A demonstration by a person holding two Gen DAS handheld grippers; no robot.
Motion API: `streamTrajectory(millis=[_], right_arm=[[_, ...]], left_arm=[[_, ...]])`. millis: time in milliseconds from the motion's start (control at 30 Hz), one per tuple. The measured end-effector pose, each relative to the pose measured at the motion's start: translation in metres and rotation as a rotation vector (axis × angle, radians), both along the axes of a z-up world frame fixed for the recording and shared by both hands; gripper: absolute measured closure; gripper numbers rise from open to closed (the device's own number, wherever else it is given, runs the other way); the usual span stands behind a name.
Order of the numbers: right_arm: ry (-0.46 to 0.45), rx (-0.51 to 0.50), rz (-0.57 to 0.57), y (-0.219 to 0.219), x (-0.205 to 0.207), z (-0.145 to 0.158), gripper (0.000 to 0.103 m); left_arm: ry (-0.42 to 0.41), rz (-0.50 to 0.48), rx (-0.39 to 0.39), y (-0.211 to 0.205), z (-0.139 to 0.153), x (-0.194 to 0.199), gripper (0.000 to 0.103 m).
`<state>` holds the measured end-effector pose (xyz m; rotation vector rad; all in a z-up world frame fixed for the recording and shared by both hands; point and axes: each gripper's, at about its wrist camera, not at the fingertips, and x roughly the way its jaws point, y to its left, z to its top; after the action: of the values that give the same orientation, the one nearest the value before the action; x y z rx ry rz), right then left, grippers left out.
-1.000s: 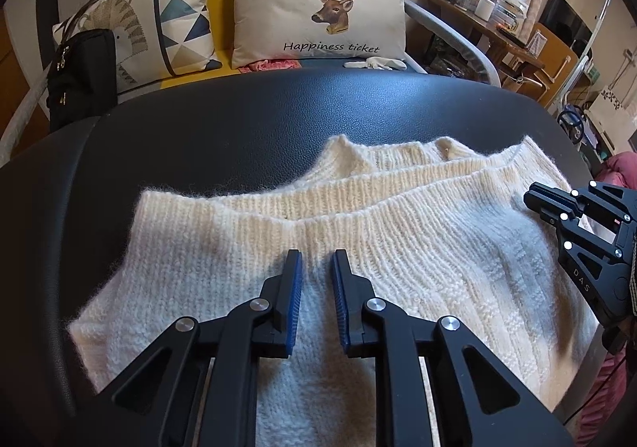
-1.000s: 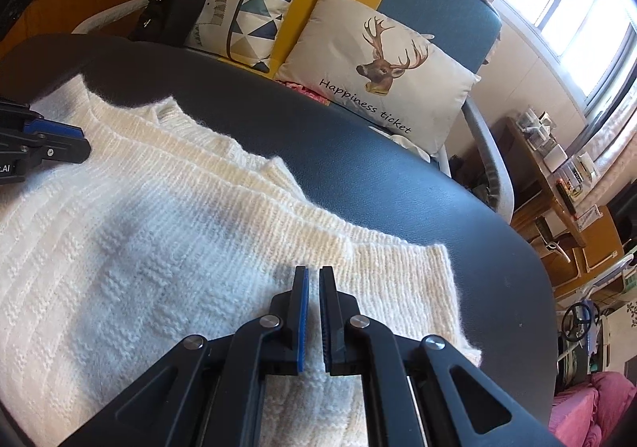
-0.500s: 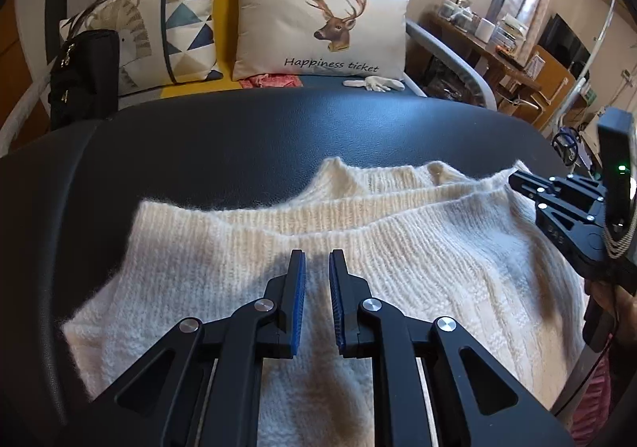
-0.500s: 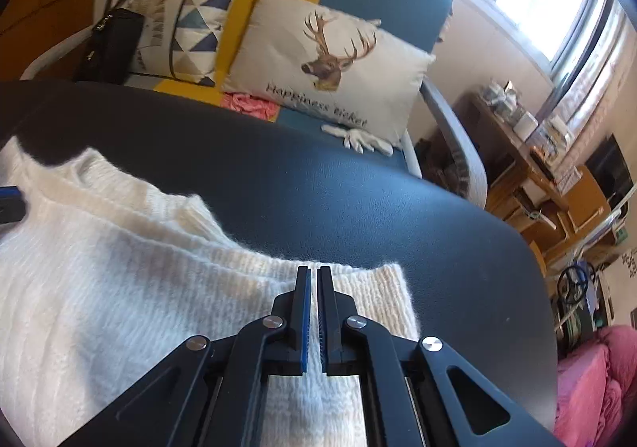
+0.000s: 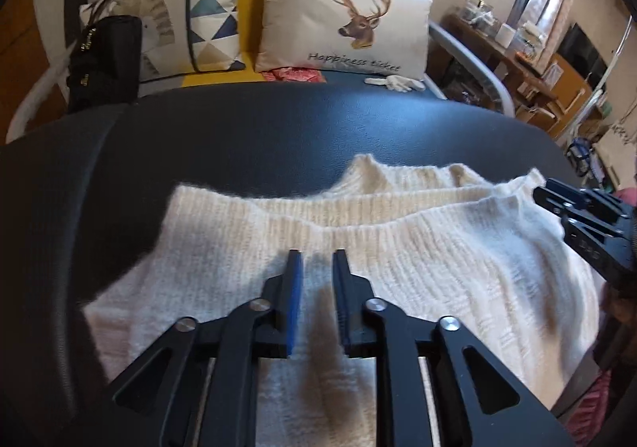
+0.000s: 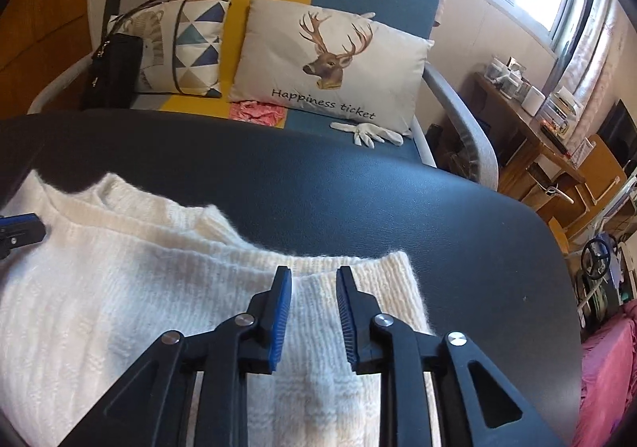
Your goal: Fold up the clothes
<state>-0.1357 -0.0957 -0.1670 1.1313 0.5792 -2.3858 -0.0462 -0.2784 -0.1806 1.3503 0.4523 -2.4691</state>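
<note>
One black surface (image 6: 358,200) | cream sweater (image 5: 398,267) folded at its near edge | deer pillow (image 6: 330,60) on sofa beyond far edge | left tool (image 5: 316,263), right tool (image 6: 312,279) parted narrowly above knit, empty

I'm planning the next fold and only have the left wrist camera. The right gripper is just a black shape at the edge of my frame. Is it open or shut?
Observer: Open. The right gripper's jaws stand apart over the cream knitted sweater, with nothing between them.
Operator: Which part of the sweater is it over?
Observer: The far right corner, just short of where the knit ends.
Operator: Is there any surface left beyond that corner?
Observer: Yes, the bare black padded table shows to the right of the corner and behind it.
</note>
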Motion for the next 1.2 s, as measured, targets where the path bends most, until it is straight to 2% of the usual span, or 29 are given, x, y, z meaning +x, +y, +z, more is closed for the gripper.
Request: streamTrajectory(millis=[167,233,400,500,533,567,600,633,700,767,967,1033,1167,1200], right_arm=[[-0.025,0.007,0.032,-0.007,0.011,0.0,0.073],[-0.045,0.022,0.051,-0.012,0.014,-0.004,0.072],[-0.074,0.087,0.087,-0.026,0.02,-0.022,0.071],[-0.055,0.124,0.105,-0.032,0.025,-0.03,0.072],[-0.047,0.127,0.11,-0.033,0.026,-0.03,0.079],[-0.039,0.131,0.115,-0.035,0.028,-0.031,0.083],[-0.029,0.134,0.119,-0.036,0.029,-0.031,0.089],[-0.021,0.137,0.122,-0.037,0.031,-0.033,0.099],[-0.013,0.135,0.122,-0.037,0.032,-0.033,0.099],[-0.004,0.13,0.118,-0.037,0.032,-0.032,0.1],[0.031,0.12,0.071,-0.031,0.014,-0.02,0.103],[0.043,0.118,0.054,-0.028,0.007,-0.015,0.103],[0.018,0.141,0.017,-0.023,-0.015,-0.027,0.103],[0.009,0.145,0.011,-0.021,-0.017,-0.03,0.103]], left_arm=[[-0.02,-0.006,-0.01,0.003,-0.001,-0.005,0.082],[-0.028,-0.017,-0.014,0.005,0.0,-0.01,0.078],[-0.048,-0.028,-0.035,0.01,-0.004,-0.021,0.076],[-0.046,-0.039,-0.065,0.014,-0.006,-0.024,0.076],[-0.041,-0.044,-0.078,0.016,-0.006,-0.024,0.077],[-0.034,-0.055,-0.094,0.018,-0.006,-0.024,0.08],[-0.027,-0.064,-0.106,0.021,-0.006,-0.024,0.089],[-0.022,-0.067,-0.107,0.022,-0.005,-0.023,0.092],[-0.011,-0.072,-0.106,0.023,-0.004,-0.023,0.096],[0.006,-0.066,-0.095,0.022,-0.004,-0.022,0.101],[0.081,-0.032,-0.062,0.014,0.01,-0.03,0.102],[0.082,-0.015,-0.059,0.012,0.01,-0.035,0.102],[0.087,0.038,0.002,0.002,0.006,-0.029,0.102],[0.092,0.052,0.044,-0.002,0.005,-0.022,0.101]])
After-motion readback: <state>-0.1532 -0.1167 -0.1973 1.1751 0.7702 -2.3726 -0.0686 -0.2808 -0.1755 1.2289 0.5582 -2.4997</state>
